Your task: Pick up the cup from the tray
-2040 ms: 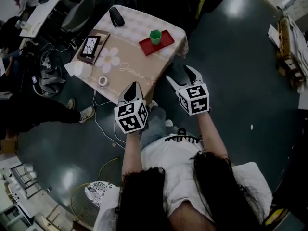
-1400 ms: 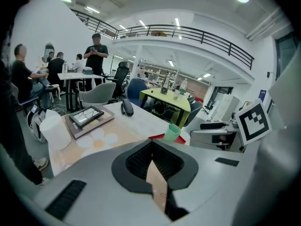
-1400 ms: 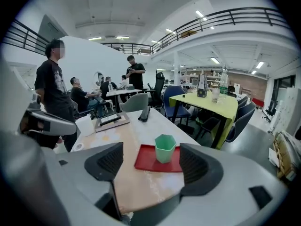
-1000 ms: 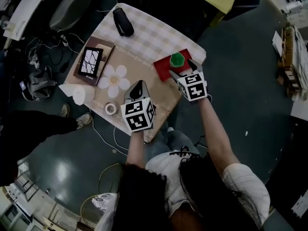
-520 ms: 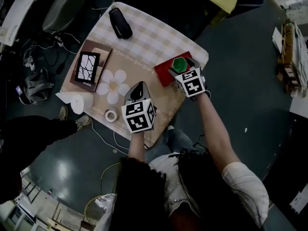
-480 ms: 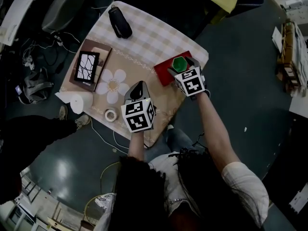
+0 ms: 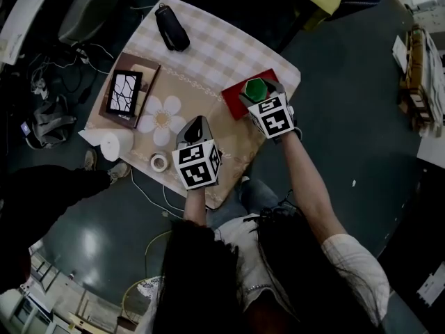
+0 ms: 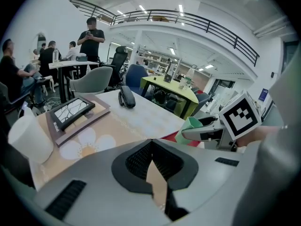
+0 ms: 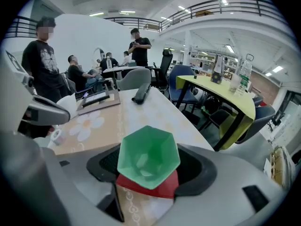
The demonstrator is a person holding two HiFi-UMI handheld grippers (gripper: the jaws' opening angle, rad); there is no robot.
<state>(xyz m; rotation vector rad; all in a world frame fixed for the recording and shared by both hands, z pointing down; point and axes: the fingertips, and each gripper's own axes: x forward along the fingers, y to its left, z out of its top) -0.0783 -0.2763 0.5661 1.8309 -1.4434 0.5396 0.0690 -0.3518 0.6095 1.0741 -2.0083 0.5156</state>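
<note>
Cup (image 7: 256, 88), green and faceted, stands upright on the red tray (image 7: 233, 97) near the right edge of the bench (image 7: 222, 47), a little above the centre of the head view. The right tool (image 7: 259, 93) reaches over the tray with one jaw on either side of the cup. Its jaws are closing, and the right gripper view shows a gap on each side of the cup, so the pads are not yet pressing. The left tool (image 7: 197, 122) hangs over the lower part of the bench, left of the tray, jaws together with nothing between them. A tape roll (image 7: 159, 161) and a white paper roll (image 7: 111, 145) lie at the bench's lower left edge. A framed picture (image 7: 125, 91) lies above them and a black pouch (image 7: 172, 28) sits at the top.
</note>
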